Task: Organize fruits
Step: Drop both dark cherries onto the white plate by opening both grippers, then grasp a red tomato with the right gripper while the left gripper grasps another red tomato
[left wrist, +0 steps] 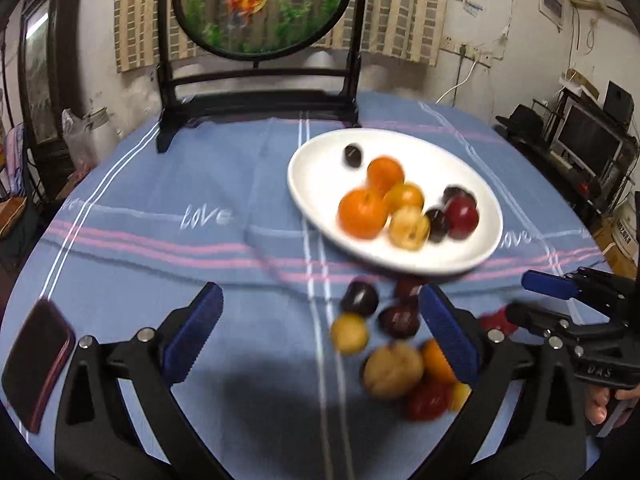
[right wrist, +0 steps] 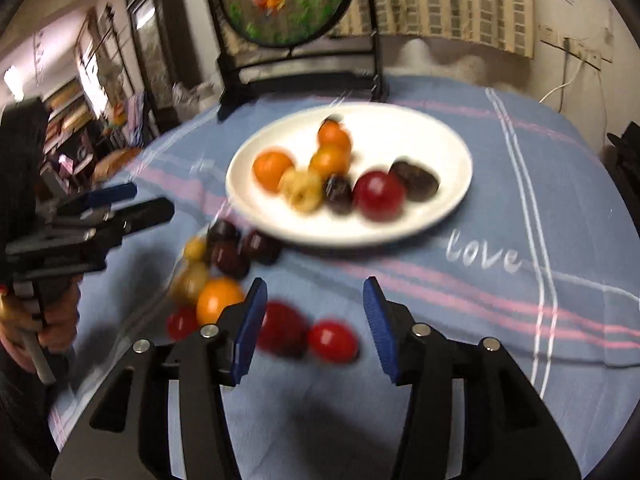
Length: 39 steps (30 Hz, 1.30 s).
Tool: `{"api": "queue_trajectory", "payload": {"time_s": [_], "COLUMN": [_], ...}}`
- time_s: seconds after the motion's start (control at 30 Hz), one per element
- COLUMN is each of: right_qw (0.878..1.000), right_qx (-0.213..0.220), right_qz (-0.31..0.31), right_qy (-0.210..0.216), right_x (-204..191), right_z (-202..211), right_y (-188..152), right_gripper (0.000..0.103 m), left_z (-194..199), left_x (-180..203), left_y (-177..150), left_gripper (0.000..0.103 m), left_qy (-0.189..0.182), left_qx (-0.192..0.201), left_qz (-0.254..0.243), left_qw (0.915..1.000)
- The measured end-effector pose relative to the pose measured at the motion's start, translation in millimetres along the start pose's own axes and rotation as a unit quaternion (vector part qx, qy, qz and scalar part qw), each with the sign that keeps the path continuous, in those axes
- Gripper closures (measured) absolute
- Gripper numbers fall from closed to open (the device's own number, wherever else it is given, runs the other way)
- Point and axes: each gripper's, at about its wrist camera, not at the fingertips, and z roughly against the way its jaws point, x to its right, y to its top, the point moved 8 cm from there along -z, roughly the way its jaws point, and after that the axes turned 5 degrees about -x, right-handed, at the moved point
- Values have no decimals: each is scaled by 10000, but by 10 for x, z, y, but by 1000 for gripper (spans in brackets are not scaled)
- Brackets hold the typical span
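Observation:
A white plate (left wrist: 316, 168) (right wrist: 404, 128) on the blue striped cloth holds oranges (left wrist: 362, 213), yellow fruits and dark and red plums (right wrist: 378, 195). In front of the plate lies a loose heap of fruit (left wrist: 394, 368) (right wrist: 218, 298). My left gripper (left wrist: 318, 296) stands wide open around part of the heap, its pads clear of the dark plum (left wrist: 359, 298) and the yellow fruit (left wrist: 349, 332). My right gripper (right wrist: 315, 284) is open; two red fruits (right wrist: 332, 340) lie between its fingers, untouched. Both views are motion-blurred.
A round goldfish screen on a black stand (left wrist: 256, 80) (right wrist: 296, 56) stands at the table's back. A dark red flat case (left wrist: 36, 364) lies at the front left. Each gripper shows in the other's view, held by a hand (right wrist: 52, 320).

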Motion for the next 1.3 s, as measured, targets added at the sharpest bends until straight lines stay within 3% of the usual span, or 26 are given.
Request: {"api": "queue_trajectory", "payload": {"time_s": [0.13,0.23,0.43,0.6,0.87,0.97,1.07,1.13,1.23,1.3], "right_qw": [9982,9983,9984,9979,9984,9983,9988,9995,9994,9992], "right_qx": [-88,-124,-341,-547,-512,-482,-394,-283,-187,-214], "right_qz": [542,508,318,263,174,245,200,-1,-285,-343], "right_qy": [-254,-272,-307,-230,-188,-213,-222,-104,48,9], "right_x": [-156,-81,94,99,118,88,95,129,183,205], "right_z": [33,63,79,-11,-150,-163,-112,-40,34,30], "right_y": [-106,-120,-193,-262,-252,-253,-227,-186,-142,-143], "right_gripper": [53,53,53,66,69,76,76,76,76,76], "left_z": [56,18,66,115,207,223,214,215,218,181], "left_x": [-52,-114,-179,-163,-84,-88,-23,139,371,507], "left_y": [-67,-113,-135,-146,-161,-165,-219,-326,-496,-584], "left_gripper": [3,3,3,3,3,3,3,4,26,53], "left_qy": [202,371,304,263,202,255,37,-384,-794,-910], "left_qx": [116,50,55,115,261,303,231,115,-31,-165], "left_qz": [25,67,198,169,-2,-58,-201,-540,-1027,-1315], "left_qw": [9997,9993,9993,9994,9995,9992,9995,9977,9915,9870]}}
